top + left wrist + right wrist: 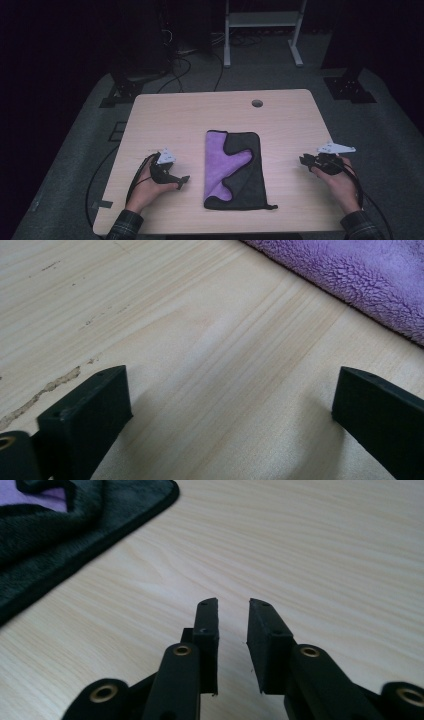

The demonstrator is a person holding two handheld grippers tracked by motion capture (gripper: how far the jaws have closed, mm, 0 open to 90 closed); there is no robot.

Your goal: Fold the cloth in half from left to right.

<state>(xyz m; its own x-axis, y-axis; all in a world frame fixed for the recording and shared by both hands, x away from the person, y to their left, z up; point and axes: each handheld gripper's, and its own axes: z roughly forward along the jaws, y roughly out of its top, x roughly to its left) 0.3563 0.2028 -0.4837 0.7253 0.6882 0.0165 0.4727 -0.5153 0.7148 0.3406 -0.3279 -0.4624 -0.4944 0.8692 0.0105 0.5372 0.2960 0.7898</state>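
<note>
High view: we see a pale wooden table (200, 115) with a small round hole (257, 103) near its far edge. At its middle lies a folded cloth (247, 175), dark grey with a purple inner face turned up on its left half, flat on the wood. We find the left gripper (183, 182) just beside the cloth's left edge, its jaws spread wide with nothing between them over bare wood. We find the right gripper (303, 160) to the right of the cloth, apart from it, its jaws nearly together with a narrow gap and nothing held.
</note>
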